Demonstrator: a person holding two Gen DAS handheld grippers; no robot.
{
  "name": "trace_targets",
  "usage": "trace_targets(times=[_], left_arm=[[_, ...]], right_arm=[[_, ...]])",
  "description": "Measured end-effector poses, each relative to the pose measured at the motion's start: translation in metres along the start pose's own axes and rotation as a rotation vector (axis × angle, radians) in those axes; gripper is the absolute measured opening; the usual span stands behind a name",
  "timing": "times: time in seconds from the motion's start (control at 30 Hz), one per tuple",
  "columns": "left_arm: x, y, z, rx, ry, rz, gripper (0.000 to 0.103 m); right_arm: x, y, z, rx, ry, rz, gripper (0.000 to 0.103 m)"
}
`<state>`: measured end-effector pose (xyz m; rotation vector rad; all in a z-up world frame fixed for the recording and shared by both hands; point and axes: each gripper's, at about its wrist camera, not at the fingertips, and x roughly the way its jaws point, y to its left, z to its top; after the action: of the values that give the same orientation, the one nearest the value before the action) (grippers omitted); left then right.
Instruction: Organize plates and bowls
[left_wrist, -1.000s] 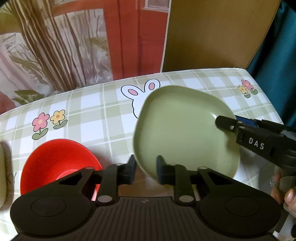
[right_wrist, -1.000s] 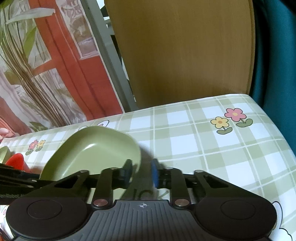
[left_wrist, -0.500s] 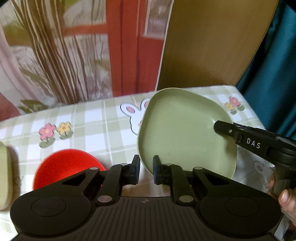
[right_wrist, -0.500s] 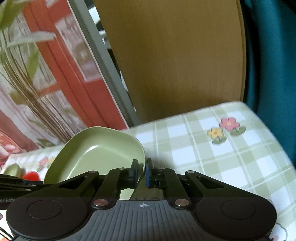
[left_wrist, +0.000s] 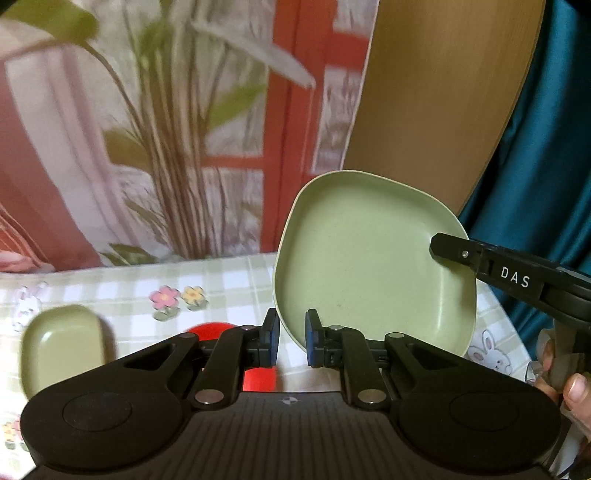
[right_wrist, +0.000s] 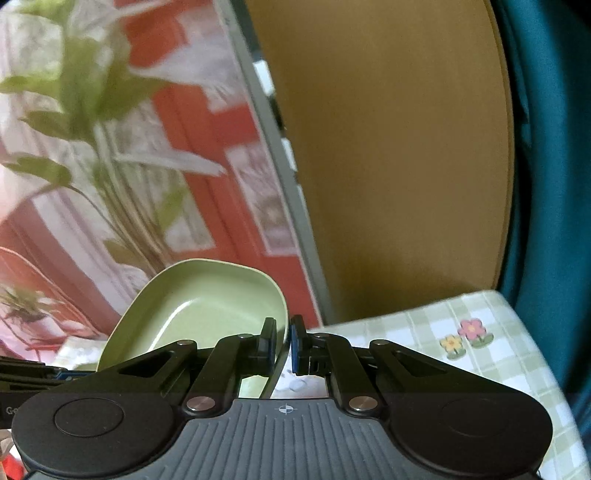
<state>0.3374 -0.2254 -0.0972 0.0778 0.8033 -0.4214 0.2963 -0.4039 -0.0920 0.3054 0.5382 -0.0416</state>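
A pale green square plate (left_wrist: 373, 266) hangs tilted in the air above the checked table (left_wrist: 229, 280). My left gripper (left_wrist: 291, 341) is shut on its near left rim. My right gripper (right_wrist: 282, 343) is shut on the plate's (right_wrist: 199, 306) right rim, and its upper finger (left_wrist: 480, 258) lies across that rim in the left wrist view. A red bowl (left_wrist: 258, 373) sits on the table below, mostly hidden behind my left gripper. A small green dish (left_wrist: 61, 347) rests on the table at the left.
A wooden board (right_wrist: 399, 166) and a teal curtain (right_wrist: 546, 147) stand behind the table's far right corner. A red-and-white printed backdrop (left_wrist: 166, 147) with plants fills the rear left. A person's fingers (left_wrist: 572, 384) hold the right gripper's handle.
The right gripper's jaws closed onto the plate's rim. Both grippers then rose with the plate, lifting it off the table. The small green dish came into view at the left.
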Motion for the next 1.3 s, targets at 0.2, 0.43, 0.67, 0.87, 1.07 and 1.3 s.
trace_targets(times=[0.2, 0.43, 0.67, 0.87, 1.07, 1.3], left_arm=[[-0.052, 0.019, -0.005, -0.005, -0.060, 0.013, 0.015], [-0.111, 0.048, -0.029, 0.001, -0.089, 0.049, 0.015], [-0.150, 0.084, -0.063, -0.016, -0.071, 0.095, 0.015], [-0.166, 0.116, -0.090, -0.045, -0.062, 0.126, 0.015], [-0.155, 0.134, -0.123, -0.065, -0.022, 0.131, 0.015], [-0.133, 0.151, -0.162, -0.101, 0.030, 0.093, 0.015]], right_arm=[[-0.038, 0.034, 0.011, -0.037, -0.034, 0.045, 0.008], [-0.074, 0.082, -0.002, -0.070, -0.019, 0.131, 0.009], [-0.089, 0.123, -0.037, -0.070, 0.044, 0.208, 0.010], [-0.092, 0.145, -0.078, -0.026, 0.135, 0.263, 0.010], [-0.086, 0.158, -0.120, -0.024, 0.227, 0.249, 0.010], [-0.083, 0.161, -0.160, -0.044, 0.293, 0.205, 0.010]])
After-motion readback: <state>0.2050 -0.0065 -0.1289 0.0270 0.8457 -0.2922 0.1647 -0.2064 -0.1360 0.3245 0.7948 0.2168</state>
